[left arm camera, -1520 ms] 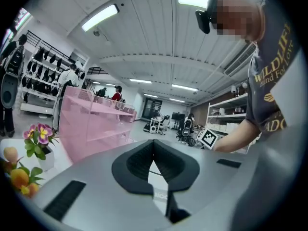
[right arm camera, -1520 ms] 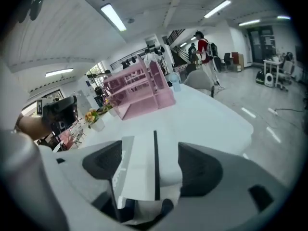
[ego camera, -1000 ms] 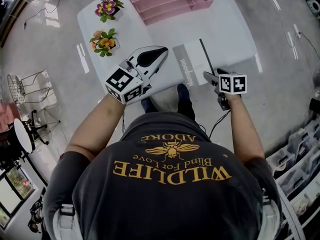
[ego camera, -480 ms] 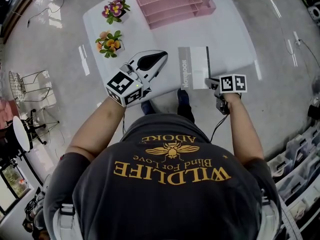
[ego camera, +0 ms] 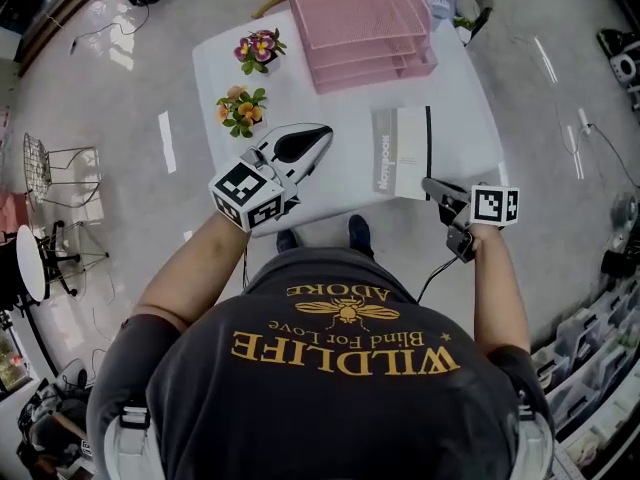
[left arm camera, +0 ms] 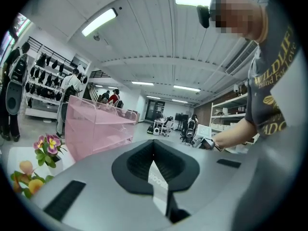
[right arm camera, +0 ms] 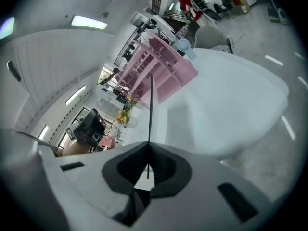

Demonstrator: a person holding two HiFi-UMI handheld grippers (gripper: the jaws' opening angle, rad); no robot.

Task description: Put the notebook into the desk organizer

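The grey notebook (ego camera: 400,153) with a black spine lies on the white table (ego camera: 330,88) near its front edge. My right gripper (ego camera: 432,186) is shut on its near right corner, at the spine. In the right gripper view the notebook (right arm camera: 149,105) shows edge-on as a thin dark line running out of the closed right gripper (right arm camera: 147,150). The pink mesh desk organizer (ego camera: 365,23) stands at the table's far side, beyond the notebook. My left gripper (ego camera: 322,131) hovers over the table left of the notebook, shut and holding nothing.
Two small pots of flowers (ego camera: 257,48) (ego camera: 240,110) stand on the table's left part. The organizer (right arm camera: 161,76) appears beyond the notebook in the right gripper view. Grey floor surrounds the table, with shelves and bins (ego camera: 600,308) at the right.
My right gripper has gone from open to shut on the notebook's near corner. The notebook has turned from slanted to nearly square with the table. The left gripper has hardly moved.
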